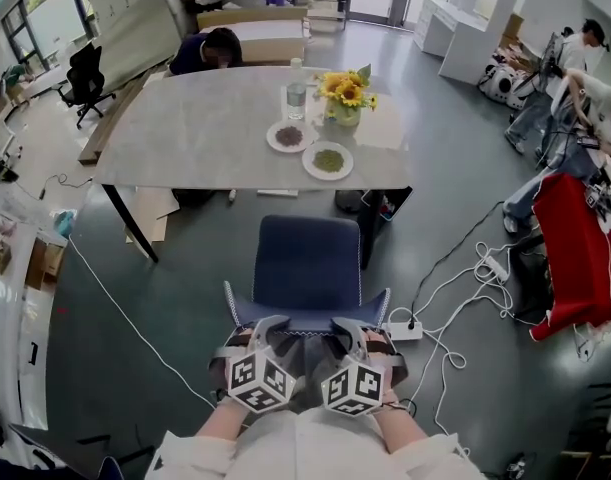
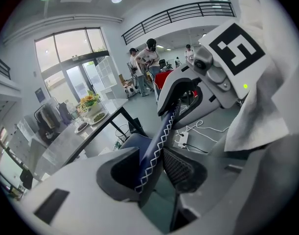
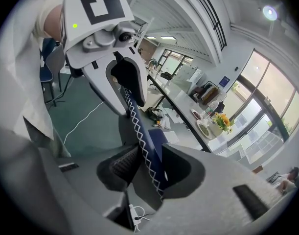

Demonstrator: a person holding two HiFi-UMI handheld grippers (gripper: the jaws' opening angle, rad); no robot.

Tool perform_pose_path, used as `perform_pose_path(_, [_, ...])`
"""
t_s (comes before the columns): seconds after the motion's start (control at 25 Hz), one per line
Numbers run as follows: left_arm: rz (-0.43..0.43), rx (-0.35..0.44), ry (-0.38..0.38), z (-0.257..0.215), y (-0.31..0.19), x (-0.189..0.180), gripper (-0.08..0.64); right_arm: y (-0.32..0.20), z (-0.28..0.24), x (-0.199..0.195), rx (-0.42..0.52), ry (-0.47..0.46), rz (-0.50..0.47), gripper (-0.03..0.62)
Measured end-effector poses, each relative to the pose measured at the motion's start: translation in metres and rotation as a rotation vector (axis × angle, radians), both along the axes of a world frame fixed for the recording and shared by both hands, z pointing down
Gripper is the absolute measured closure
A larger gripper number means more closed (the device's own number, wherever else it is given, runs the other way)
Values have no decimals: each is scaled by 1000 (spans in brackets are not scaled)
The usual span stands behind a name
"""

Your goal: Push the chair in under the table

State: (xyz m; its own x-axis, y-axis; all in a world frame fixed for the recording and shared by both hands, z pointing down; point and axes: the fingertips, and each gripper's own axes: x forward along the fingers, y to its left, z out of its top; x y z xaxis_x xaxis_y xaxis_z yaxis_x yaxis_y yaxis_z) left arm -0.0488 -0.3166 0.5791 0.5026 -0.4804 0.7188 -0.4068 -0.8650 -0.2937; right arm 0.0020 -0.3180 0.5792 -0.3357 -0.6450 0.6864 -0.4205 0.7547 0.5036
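A: Where is the bench (image 1: 205,138) lying from the chair (image 1: 307,258)?
B: Dead ahead, at twelve o'clock. The blue chair is standing just short of the near edge, seat facing in. Most of the seat is showing outside the top, so I'm judging the push as unfinished.
A: And the backrest (image 1: 307,316)?
B: Its stitched top edge is running from nine to three o'clock, square to the push line.
A: What are the grippers doing?
B: The left gripper (image 1: 268,330) is pinching that edge toward nine and the right gripper (image 1: 347,330) toward three, jaws pressing on the padding. Both are sitting equally near, so an even shove toward twelve is looking right. Uneven pressure risks swinging the chair toward the bench leg (image 1: 369,238) at one o'clock.
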Motion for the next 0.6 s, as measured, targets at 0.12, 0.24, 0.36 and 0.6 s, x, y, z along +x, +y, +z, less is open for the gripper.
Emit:
perform_pose_path(0.12, [-2, 1, 0, 0, -11, 1, 407, -11, 0, 1, 5, 1, -9, 482])
perform_pose_path(0.24, [-5, 3, 4, -1, -24, 5, 407, -24, 0, 5, 3, 3, -11, 482])
perform_pose_path(0.36, [-8, 3, 5, -1, -37, 8, 407, -38, 0, 8, 0, 3, -11, 482])
perform_pose_path(0.6, [-12, 7, 6, -2, -65, 9, 407, -67, -1, 9, -1, 4, -12, 480])
